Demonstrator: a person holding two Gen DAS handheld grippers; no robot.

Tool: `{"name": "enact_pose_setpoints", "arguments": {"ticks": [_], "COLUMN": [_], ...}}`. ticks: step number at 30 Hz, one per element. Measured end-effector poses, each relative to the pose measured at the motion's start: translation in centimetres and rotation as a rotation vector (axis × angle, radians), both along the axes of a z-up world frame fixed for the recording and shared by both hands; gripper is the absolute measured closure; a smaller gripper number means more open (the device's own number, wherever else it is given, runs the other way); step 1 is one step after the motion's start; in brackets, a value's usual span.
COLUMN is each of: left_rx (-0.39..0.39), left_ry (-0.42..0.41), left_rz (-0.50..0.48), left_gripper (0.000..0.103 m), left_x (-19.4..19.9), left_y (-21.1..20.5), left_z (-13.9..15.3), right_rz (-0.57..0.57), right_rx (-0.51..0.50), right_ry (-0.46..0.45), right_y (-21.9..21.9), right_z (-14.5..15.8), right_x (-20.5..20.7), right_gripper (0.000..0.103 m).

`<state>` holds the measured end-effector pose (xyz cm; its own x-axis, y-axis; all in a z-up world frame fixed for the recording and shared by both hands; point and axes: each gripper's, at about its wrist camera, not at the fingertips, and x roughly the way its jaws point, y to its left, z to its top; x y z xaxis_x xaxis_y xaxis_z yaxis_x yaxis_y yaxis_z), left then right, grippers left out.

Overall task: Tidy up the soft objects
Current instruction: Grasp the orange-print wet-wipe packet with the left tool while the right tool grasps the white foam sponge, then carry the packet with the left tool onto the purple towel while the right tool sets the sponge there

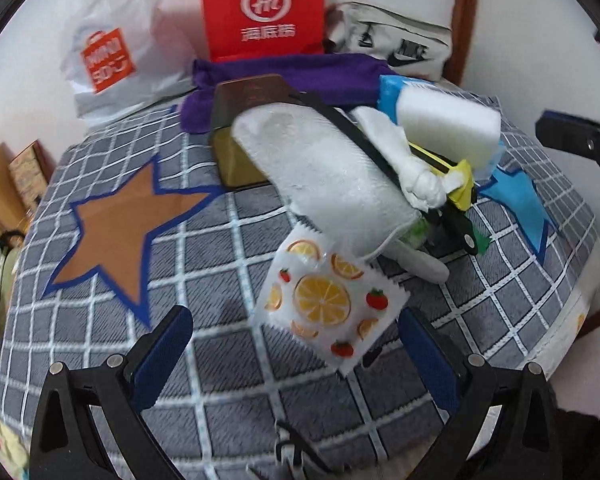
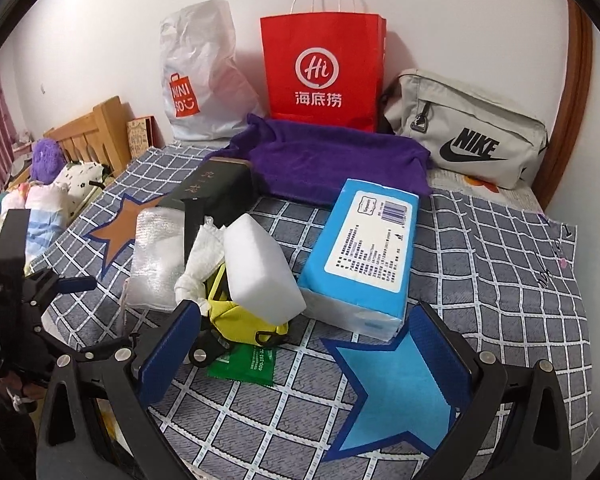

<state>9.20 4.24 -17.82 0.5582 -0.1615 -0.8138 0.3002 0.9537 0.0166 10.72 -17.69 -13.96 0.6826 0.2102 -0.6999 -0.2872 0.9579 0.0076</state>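
Bedspread (image 2: 500,280) lies bare right of tissue pack (image 2: 364,256).

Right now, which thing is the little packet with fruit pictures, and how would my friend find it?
Start at the orange star on the checked blanket. Beside it lies a bubble-wrap roll, and the fruit packet lies at its near end. It is the only white thing printed with orange slices and strawberries.

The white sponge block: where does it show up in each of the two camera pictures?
Left wrist view: the white sponge block sits upper right, atop the pile, against the blue tissue pack.
Right wrist view: it is near the centre, left of the tissue pack, above the yellow pouch.
Shared landmark: the red paper bag against the wall.
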Motion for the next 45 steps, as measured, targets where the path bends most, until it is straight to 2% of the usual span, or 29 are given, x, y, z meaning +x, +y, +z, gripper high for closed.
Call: {"name": "enact_pose_setpoints", "arguments": {"ticks": [5,7,9,13,15,16,17,18,19,20,21,27,30,36,42,45], "left_rx": [-0.016,-0.033,-0.046,-0.074,-0.092,-0.105,-0.116,-0.119,-0.122,-0.127,-0.134,-0.148,-0.132,-0.140,-0.132,-0.134], "left_ry": [-0.011,-0.007,0.005,0.001,-0.003,-0.002,-0.001,-0.001,0.001,0.001,0.002,0.006,0.004,-0.007,-0.028,-0.036], "left_rz": [-0.068,-0.082,-0.089,-0.077,-0.067,-0.063,-0.060,-0.055,-0.050,-0.044,-0.036,0.011,0.026,0.067,0.112,0.127], "left_gripper": [0.003,0.010,0.025,0.041,0.052,0.054,0.058,0.063,0.066,0.069,0.072,0.089,0.093,0.096,0.097,0.097], "left_x": [1.6,2.0,2.1,2.0,2.1,2.1,2.0,2.0,1.9,1.8,1.8,1.8,1.4,1.0,0.7,0.6], "left_y": [-1.0,-1.1,-0.9,0.0,0.6,0.9,1.2,1.4,1.6,1.8,2.0,2.5,2.4,3.0,3.4,3.5], "left_z": [-0.8,-1.1,-1.4,-1.7,-1.6,-1.6,-1.6,-1.6,-1.6,-1.6,-1.6,-1.7,-1.5,-0.9,0.1,0.7], "right_rz": [0.016,0.020,0.023,0.041,0.055,0.060,0.064,0.071,0.076,0.079,0.081,0.086,0.078,0.036,0.003,-0.002], "right_rx": [-0.026,-0.024,-0.026,-0.022,-0.018,-0.025,-0.036,-0.050,-0.060,-0.064,-0.061,0.022,0.046,0.059,0.063,0.029], "right_ry": [0.017,0.031,0.036,0.027,0.028,0.032,0.040,0.050,0.057,0.062,0.053,0.018,0.010,0.017,0.080,0.099], "right_y": [0.7,0.8,1.1,1.9,2.5,2.8,3.1,3.4,3.6,3.7,3.7,2.2,1.0,-2.0,-4.0,-4.0], "right_z": [-1.0,-1.6,-2.0,-2.3,-2.5,-2.7,-3.0,-3.4,-3.7,-3.9,-4.0,-3.1,-2.4,-2.5,-5.0,-6.3], "right_x": [0.9,1.4,2.0,3.1,3.7,4.0,4.3,4.5,4.6,4.7,4.6,3.1,1.8,-0.7,-1.6,-1.7], "right_gripper": [0.000,0.001,0.001,0.002,0.011,0.015,0.024,0.038,0.046,0.060,0.062,0.064,0.064,0.064,0.064,0.064]}}
